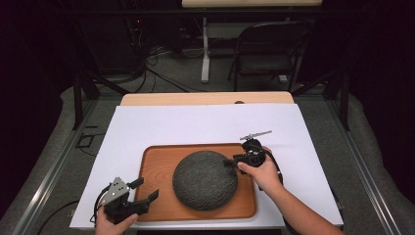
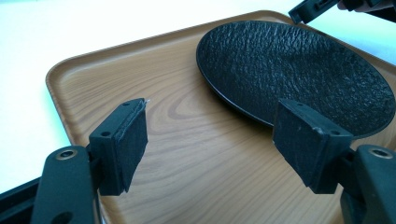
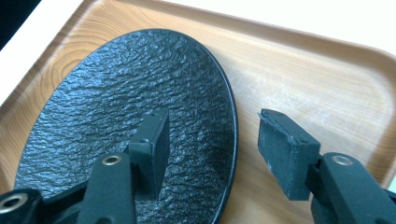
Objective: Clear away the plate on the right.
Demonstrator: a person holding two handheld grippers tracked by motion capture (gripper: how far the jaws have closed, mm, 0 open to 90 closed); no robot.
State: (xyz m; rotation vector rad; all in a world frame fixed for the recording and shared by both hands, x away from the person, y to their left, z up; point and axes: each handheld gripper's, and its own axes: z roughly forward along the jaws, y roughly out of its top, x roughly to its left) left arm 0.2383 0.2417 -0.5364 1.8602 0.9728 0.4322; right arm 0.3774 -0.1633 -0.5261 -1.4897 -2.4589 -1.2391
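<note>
Resting flat on wooden tray atop white desk: dark textured plate, probably stiff, heavy, breakable. Right tool spread, straddling rim without pinching. Left tool spread, empty. Best gripped at thin rim.

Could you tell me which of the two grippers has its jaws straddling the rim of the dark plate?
The right gripper: its jaws stand open astride the plate rim. The left gripper hovers open over bare tray.
</note>
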